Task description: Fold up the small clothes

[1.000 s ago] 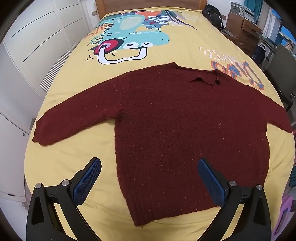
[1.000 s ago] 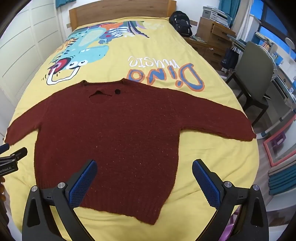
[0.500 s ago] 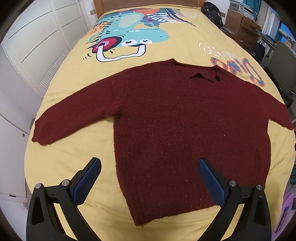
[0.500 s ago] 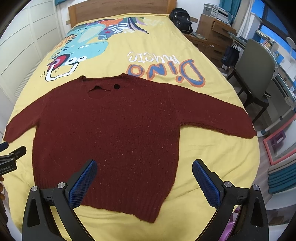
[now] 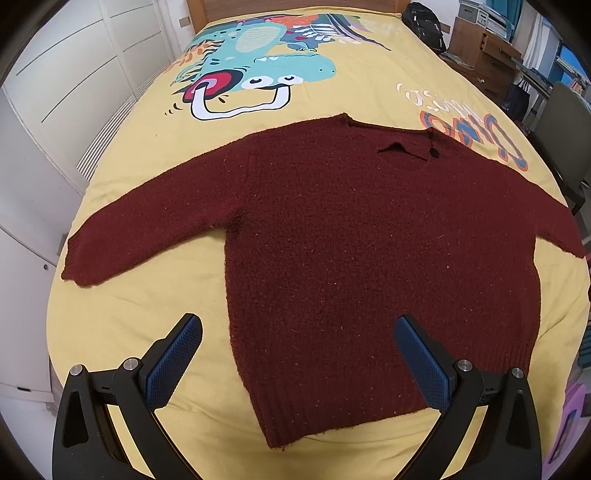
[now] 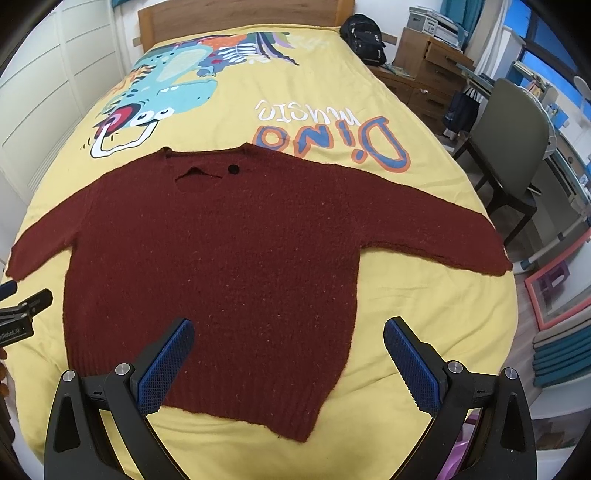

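Left wrist view: maroon sweater (image 5: 351, 258) spread flat, front up, on yellow bedspread (image 5: 155, 155) with dinosaur print (image 5: 258, 74); both sleeves stretched out sideways, left sleeve cuff (image 5: 79, 264) near bed's left edge, collar with dark button (image 5: 434, 152) toward headboard, ribbed hem nearest camera. Left gripper (image 5: 297, 356) above hem area, jaws wide apart, holding nothing; blue pads (image 5: 173, 356) either side, left one over bare bedspread, right one over sweater body. White wardrobe doors (image 5: 66, 74) left of bed, black backpack (image 5: 424, 22) and wooden drawers (image 5: 487, 48) far right. Right wrist view: same sweater (image 6: 229, 266) flat across bed, right sleeve (image 6: 443, 236) reaching close to bed's right edge, "Dino" lettering (image 6: 332, 140) just beyond collar. Right gripper (image 6: 288, 360) over lower right part of hem, jaws wide apart, nothing between; left pad over sweater, right pad over bedspread. Left gripper (image 6: 22, 310) partly visible at left frame edge, beside sweater's side. Grey chair (image 6: 513, 147) right of bed, wooden headboard (image 6: 236, 14) at top.
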Demonstrator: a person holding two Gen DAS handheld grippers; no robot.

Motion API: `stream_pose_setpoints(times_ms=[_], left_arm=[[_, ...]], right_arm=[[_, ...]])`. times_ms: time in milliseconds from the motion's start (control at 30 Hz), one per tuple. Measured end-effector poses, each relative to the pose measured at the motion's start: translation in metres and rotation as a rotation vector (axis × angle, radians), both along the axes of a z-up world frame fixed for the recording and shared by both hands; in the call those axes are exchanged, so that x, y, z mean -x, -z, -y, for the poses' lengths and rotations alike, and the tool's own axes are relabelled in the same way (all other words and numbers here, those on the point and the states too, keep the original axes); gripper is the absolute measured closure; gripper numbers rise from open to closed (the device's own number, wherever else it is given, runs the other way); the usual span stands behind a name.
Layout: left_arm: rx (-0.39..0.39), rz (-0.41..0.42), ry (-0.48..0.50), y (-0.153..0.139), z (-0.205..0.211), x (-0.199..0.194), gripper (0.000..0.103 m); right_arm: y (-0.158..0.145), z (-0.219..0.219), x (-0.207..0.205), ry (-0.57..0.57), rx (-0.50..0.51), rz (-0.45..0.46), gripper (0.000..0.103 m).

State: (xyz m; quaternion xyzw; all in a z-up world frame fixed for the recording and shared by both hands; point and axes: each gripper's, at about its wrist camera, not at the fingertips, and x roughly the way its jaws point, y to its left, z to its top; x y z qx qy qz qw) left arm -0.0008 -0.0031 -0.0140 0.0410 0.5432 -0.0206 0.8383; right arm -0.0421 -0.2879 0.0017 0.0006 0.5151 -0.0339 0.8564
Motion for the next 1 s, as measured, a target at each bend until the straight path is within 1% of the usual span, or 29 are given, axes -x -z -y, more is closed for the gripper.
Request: stream_pose_setpoints(times_ms=[267, 967, 1000], left_arm=[[-0.006, -0.012, -0.008, 0.0017, -0.0031, 0.0003, 0.001], [-0.004, -0.01, -0.009, 0.0016, -0.0069, 0.001, 0.001], [-0.002, 0.002, -0.009, 0.0021, -0.0069, 0.0008, 0.001]], right_arm=[[-0.0011, -0.0012, 0.0003, -0.004, 0.009, 0.001, 0.001], [0.0003, -0.0008, 0.0008, -0.01, 0.015, -0.008, 0.001], [0.0002, -0.001, 0.0007, -0.01, 0.016, -0.008, 0.001]])
